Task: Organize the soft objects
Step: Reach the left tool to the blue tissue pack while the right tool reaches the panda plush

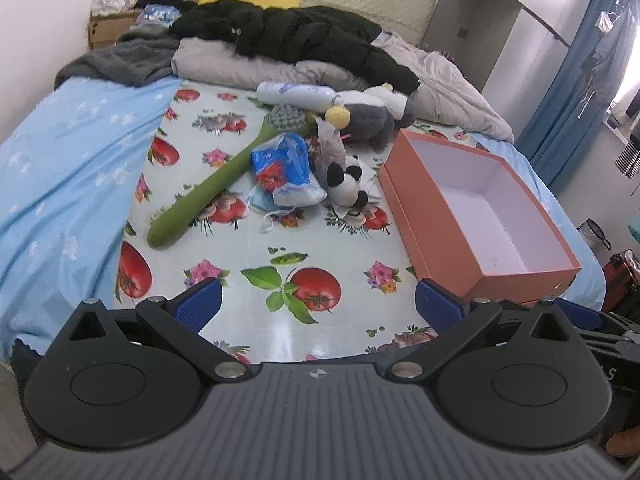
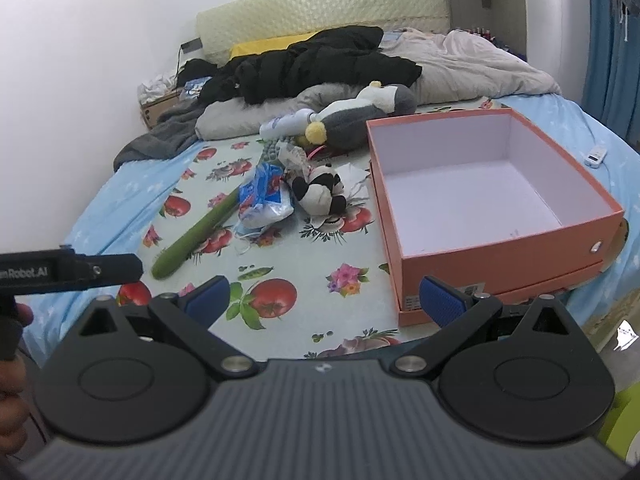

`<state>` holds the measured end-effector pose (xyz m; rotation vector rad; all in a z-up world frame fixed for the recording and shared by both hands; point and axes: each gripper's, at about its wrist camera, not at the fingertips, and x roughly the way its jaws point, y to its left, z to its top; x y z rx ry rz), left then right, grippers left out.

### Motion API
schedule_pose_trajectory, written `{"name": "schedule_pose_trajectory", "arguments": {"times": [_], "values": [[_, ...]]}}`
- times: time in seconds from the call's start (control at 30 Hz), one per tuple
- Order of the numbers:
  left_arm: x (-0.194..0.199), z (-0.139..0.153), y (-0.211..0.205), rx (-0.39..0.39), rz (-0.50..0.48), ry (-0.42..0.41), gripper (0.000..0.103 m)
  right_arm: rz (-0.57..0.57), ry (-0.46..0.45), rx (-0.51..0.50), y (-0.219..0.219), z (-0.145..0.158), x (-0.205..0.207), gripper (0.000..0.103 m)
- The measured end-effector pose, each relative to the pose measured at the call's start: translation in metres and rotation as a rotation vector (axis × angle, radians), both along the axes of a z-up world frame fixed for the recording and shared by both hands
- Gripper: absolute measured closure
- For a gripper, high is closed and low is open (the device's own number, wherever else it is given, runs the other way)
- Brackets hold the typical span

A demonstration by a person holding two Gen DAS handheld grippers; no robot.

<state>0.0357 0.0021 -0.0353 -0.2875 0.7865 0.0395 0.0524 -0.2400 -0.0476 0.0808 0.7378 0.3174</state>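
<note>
A small panda plush (image 1: 346,182) (image 2: 320,192) lies on the fruit-print cloth (image 1: 256,264) (image 2: 288,256) in the middle of the bed. A larger grey and white plush (image 1: 372,114) (image 2: 360,114) lies behind it. An open orange box (image 1: 476,208) (image 2: 480,196) with a white inside stands empty to the right. My left gripper (image 1: 318,306) is open and empty, low at the near edge of the cloth. My right gripper (image 2: 326,302) is open and empty, just left of the box's near corner.
A long green brush (image 1: 216,184) (image 2: 200,232), a blue plastic packet (image 1: 286,168) (image 2: 264,196), a face mask (image 1: 264,204) and a white bottle (image 1: 296,94) (image 2: 286,124) lie by the plushes. Black clothes (image 1: 304,36) and grey bedding (image 2: 460,64) cover the bed's far end.
</note>
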Motion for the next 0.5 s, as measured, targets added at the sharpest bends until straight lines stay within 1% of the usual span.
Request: {"name": "schedule_pose_trajectory", "arguments": {"times": [0.1, 0.17, 0.27, 0.37, 0.5], "values": [[0.009, -0.01, 0.003, 0.005, 0.002, 0.019, 0.0, 0.027, -0.009, -0.007, 0.007, -0.006, 0.006, 0.0], [0.018, -0.019, 0.006, 0.009, 0.005, 0.036, 0.0, 0.041, -0.018, -0.032, 0.016, -0.011, 0.011, 0.0], [0.034, -0.032, 0.014, 0.001, 0.015, 0.054, 0.0, 0.057, 0.012, -0.026, 0.026, -0.025, 0.027, 0.0], [0.051, -0.042, 0.026, -0.019, 0.027, 0.052, 0.0, 0.073, 0.031, -0.044, 0.038, -0.036, 0.042, 0.003], [0.079, -0.055, 0.04, -0.021, 0.042, 0.048, 0.0, 0.123, 0.013, -0.067, 0.054, -0.047, 0.064, 0.003]]}}
